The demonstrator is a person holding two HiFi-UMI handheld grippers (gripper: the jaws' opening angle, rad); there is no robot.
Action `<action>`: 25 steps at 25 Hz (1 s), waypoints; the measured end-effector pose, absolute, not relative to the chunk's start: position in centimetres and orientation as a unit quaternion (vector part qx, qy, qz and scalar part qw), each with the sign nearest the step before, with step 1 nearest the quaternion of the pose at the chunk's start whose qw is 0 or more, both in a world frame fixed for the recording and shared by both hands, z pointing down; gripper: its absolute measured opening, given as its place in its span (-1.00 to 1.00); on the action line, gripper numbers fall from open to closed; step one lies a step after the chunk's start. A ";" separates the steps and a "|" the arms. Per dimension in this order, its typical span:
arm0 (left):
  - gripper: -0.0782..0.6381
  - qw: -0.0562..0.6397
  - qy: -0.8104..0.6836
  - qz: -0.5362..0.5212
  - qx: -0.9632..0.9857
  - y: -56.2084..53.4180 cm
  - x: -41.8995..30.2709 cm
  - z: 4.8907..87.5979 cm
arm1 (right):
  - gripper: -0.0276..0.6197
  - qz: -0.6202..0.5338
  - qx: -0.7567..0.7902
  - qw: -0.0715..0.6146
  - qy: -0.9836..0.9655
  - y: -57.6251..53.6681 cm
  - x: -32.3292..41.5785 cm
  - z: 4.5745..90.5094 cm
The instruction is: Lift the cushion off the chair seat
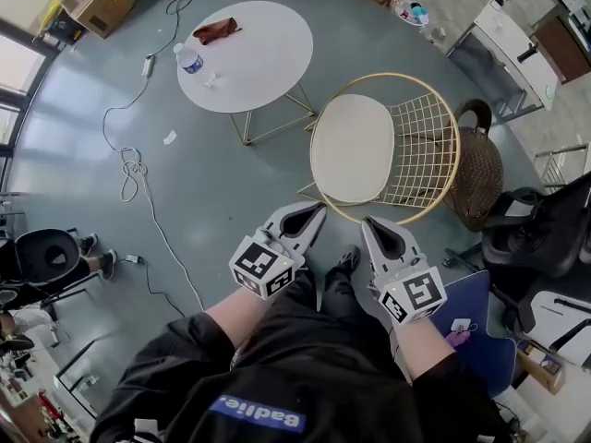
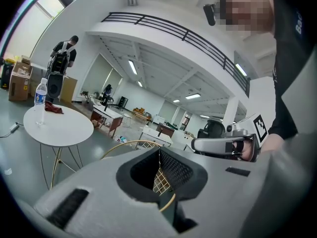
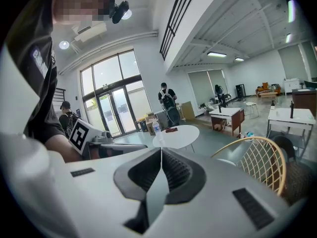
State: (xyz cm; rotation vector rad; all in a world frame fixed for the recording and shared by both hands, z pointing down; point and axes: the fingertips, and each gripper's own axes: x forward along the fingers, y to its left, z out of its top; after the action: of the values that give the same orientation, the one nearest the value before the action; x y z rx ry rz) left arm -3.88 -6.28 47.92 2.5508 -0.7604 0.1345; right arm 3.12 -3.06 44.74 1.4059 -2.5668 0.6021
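Note:
In the head view a round cream cushion [image 1: 351, 146] lies flat on the seat of a gold wire chair [image 1: 420, 146]. My left gripper [image 1: 319, 210] points at the chair's near rim, just short of it, with its jaws shut and nothing between them. Beside it my right gripper [image 1: 367, 221] is also shut and empty, a little short of the rim. In the left gripper view the left gripper [image 2: 159, 150] has closed pads, with gold chair wire [image 2: 161, 182] behind them. The right gripper view shows the right gripper [image 3: 161, 152] closed, the chair back [image 3: 265, 165] to its right.
A white round table [image 1: 259, 72] stands left of the chair and bears a water bottle [image 1: 189, 60] and a brown cloth [image 1: 217, 31]. A brown woven basket [image 1: 476, 173] sits behind the chair. A black office chair [image 1: 545, 233] is at right; a cable [image 1: 134, 166] trails on the floor.

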 end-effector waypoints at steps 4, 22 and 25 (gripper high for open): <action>-0.73 0.247 -0.290 0.058 0.923 -7.7 -3.3 51.1 | -0.82 0.208 0.461 0.081 -0.859 -4.5 3.9 46.8; -0.49 0.301 -0.335 0.107 0.886 -14.9 -3.2 66.3 | -0.82 0.242 0.437 0.097 -0.861 -7.1 4.7 54.8; -0.46 0.315 -0.344 0.114 0.877 -16.1 -3.4 69.7 | -0.82 0.248 0.434 0.102 -0.860 -7.2 4.8 56.5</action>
State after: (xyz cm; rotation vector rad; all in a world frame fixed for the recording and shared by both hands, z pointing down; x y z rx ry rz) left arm -3.36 -16.09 69.66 2.3107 -0.9063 0.3012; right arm 4.83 -7.20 56.55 1.2823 -2.5388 0.7330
